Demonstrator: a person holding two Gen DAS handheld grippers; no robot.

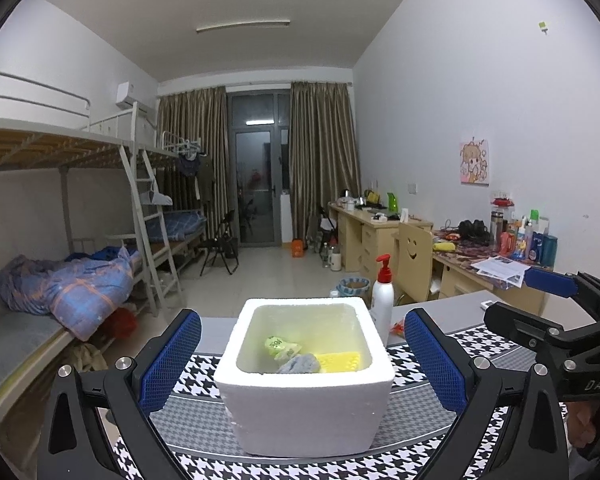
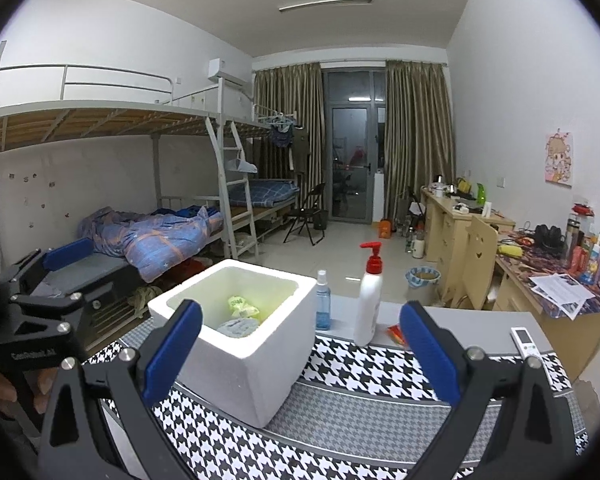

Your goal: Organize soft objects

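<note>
A white foam box (image 1: pixel 306 412) (image 2: pixel 256 364) stands on the houndstooth mat (image 1: pixel 204 432) (image 2: pixel 360 408). Inside it lie a green packet (image 1: pixel 279 346) (image 2: pixel 242 306), a grey-blue cloth (image 1: pixel 299 363) (image 2: pixel 238 327) and a yellow sponge (image 1: pixel 338 361). My left gripper (image 1: pixel 302 360) is open, its blue pads either side of the box with nothing held. My right gripper (image 2: pixel 300 352) is open too, empty, just right of the box. In the left wrist view the right gripper (image 1: pixel 556 304) appears at the far right; the left gripper (image 2: pixel 56 280) shows at the left of the right wrist view.
A white pump bottle (image 1: pixel 382 304) (image 2: pixel 369 304) with a red top stands behind the box, beside a blue spray bottle (image 2: pixel 323 304) and an orange packet (image 2: pixel 396 334). A white remote (image 2: pixel 525 342) lies at the mat's right. Bunk beds stand left, cluttered desks right.
</note>
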